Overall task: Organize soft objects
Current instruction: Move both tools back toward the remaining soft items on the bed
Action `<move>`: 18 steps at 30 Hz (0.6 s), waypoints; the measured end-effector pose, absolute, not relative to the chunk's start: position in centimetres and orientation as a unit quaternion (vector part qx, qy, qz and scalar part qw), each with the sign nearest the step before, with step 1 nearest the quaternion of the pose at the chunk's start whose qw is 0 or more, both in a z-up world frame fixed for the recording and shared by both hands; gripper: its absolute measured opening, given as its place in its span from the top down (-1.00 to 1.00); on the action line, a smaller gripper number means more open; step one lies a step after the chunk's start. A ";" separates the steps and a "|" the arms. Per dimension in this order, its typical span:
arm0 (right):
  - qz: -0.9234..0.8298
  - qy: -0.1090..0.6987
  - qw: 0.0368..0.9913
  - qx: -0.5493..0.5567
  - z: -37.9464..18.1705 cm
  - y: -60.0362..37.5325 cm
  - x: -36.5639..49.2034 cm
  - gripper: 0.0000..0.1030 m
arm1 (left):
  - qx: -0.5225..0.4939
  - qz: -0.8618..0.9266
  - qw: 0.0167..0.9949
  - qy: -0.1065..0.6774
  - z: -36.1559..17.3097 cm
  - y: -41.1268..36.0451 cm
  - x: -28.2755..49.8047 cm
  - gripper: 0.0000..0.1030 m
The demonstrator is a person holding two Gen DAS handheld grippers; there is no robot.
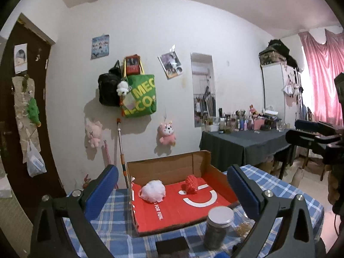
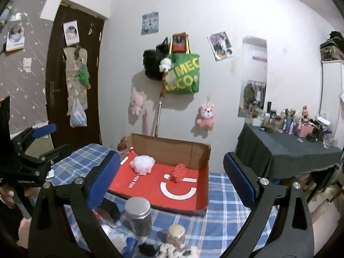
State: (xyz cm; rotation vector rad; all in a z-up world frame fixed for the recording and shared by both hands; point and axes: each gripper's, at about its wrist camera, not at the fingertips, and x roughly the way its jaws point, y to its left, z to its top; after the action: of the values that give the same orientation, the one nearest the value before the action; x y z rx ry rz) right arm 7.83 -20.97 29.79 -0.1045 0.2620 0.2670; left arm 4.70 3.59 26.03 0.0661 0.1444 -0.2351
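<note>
An open cardboard box with a red floor (image 1: pixel 172 212) (image 2: pixel 150 185) lies on the blue checked table. In it sit a white fluffy puff (image 1: pixel 153 191) (image 2: pixel 142 164) and a red knitted soft object (image 1: pixel 191 184) (image 2: pixel 178 172). My left gripper (image 1: pixel 172 193) is open and empty, raised in front of the box. My right gripper (image 2: pixel 172 178) is open and empty, also above the table facing the box. The right gripper shows at the right edge of the left wrist view (image 1: pixel 316 135); the left gripper shows at the left of the right wrist view (image 2: pixel 36 142).
A dark jar with a metal lid (image 1: pixel 217 228) (image 2: pixel 138 216) stands before the box, with a smaller jar (image 2: pixel 175 235) and soft scraps (image 2: pixel 169 250) near the front edge. A dark-clothed side table (image 1: pixel 243 144) with bottles stands right. Plush toys (image 1: pixel 166 134) hang on the wall.
</note>
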 end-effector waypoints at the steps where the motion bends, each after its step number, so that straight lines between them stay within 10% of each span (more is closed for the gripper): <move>1: 0.133 0.120 0.983 -0.050 29.5 -21.0 6.5 -0.97 | 0.030 -0.116 0.990 0.071 25.7 3.7 4.0 -1.00; 18: 0.045 0.079 0.995 -0.030 18.7 -20.9 -3.8 -1.00 | -0.031 -0.108 0.990 0.084 16.1 2.6 -3.3 -1.00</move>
State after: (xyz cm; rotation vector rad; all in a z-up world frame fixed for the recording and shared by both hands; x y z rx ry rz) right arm -3.75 -20.92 18.69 -0.0594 0.1578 0.0906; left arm -3.31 2.63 16.09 -0.0631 0.1676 -0.2164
